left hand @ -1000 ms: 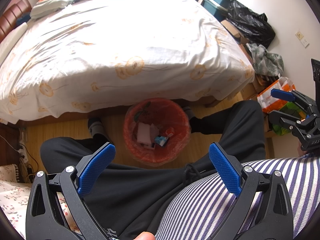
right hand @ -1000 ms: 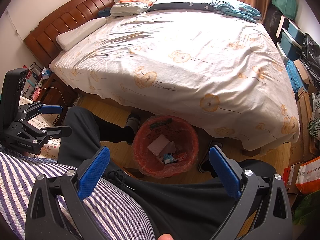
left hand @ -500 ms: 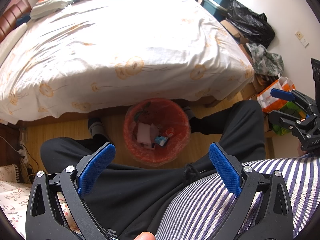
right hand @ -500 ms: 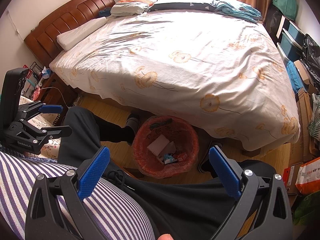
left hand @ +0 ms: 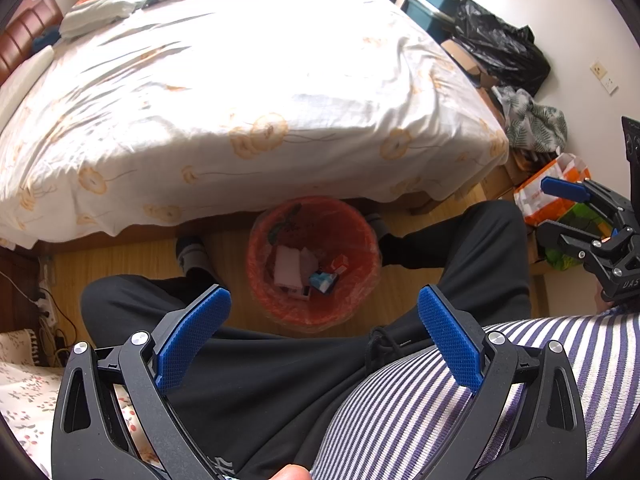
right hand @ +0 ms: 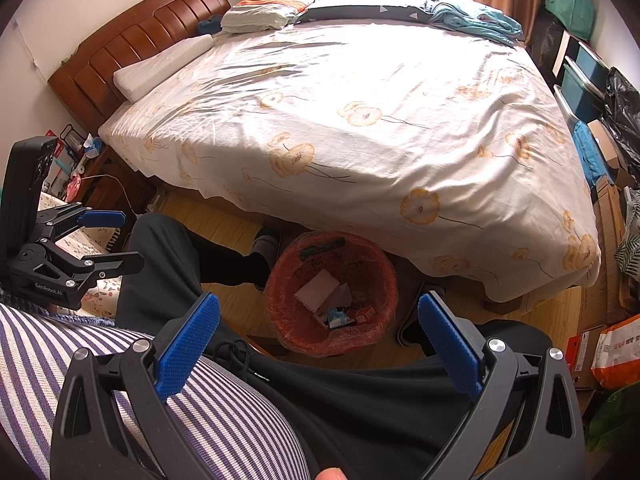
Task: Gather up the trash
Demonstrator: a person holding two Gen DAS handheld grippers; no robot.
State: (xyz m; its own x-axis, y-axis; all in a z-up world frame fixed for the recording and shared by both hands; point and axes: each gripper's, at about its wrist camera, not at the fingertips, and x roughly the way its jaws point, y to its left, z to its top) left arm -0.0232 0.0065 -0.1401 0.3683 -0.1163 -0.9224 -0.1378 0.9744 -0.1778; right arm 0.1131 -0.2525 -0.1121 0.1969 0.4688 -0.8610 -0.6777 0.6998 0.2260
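Note:
A round bin with an orange-red liner (left hand: 256, 256) stands on the wood floor at the bed's foot, between the person's feet; it also shows in the right wrist view (right hand: 276, 312). Inside lie white paper (left hand: 286, 268), a blue-white wrapper (left hand: 323, 281) and a small red-white box (left hand: 340, 269). My left gripper (left hand: 324, 308) is open and empty, held above the lap, nearer than the bin. My right gripper (right hand: 318, 314) is open and empty, likewise above the lap. Each gripper shows in the other's view, the right (left hand: 560, 210) and the left (right hand: 116, 236), both open.
A bed with a white flowered cover (right hand: 380, 120) fills the far side. Black bags (left hand: 500, 48), boxes and an orange bag (left hand: 552, 190) crowd the right wall. A nightstand with clutter (right hand: 76, 160) and cables (left hand: 48, 312) sit at the left. The person's legs flank the bin.

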